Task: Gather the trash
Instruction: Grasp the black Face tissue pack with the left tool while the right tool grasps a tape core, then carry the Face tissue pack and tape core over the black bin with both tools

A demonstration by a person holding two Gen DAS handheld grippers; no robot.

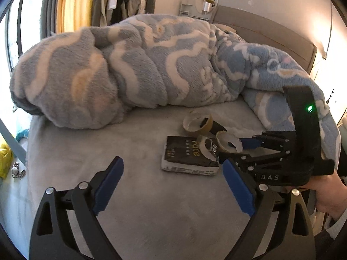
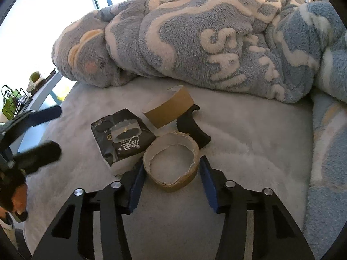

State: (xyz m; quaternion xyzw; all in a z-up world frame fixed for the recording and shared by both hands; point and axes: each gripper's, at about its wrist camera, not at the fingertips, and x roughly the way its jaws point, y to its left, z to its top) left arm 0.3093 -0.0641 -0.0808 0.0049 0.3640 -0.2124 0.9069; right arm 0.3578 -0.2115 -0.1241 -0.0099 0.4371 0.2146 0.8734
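**Closing in on the nearest tape core**

We are bringing the right gripper (image 2: 172, 178) down around the nearest cardboard tape core (image 2: 171, 165), which is lying flat on the bed (image 2: 249, 134). Its jaws are straddling the ring: the left pad looks to be touching the wall, the right one standing just beside it, so we are judging the grip not yet made. The core is brown outside, ragged and whitish inside. Behind it are lying a second core (image 2: 170, 108), a black tissue packet (image 2: 121, 136) and a small black part (image 2: 193, 125). Our left gripper (image 1: 173, 186) is hovering wide and empty, ready for the packet. A fleece blanket (image 2: 195, 32) is bunched behind the litter.
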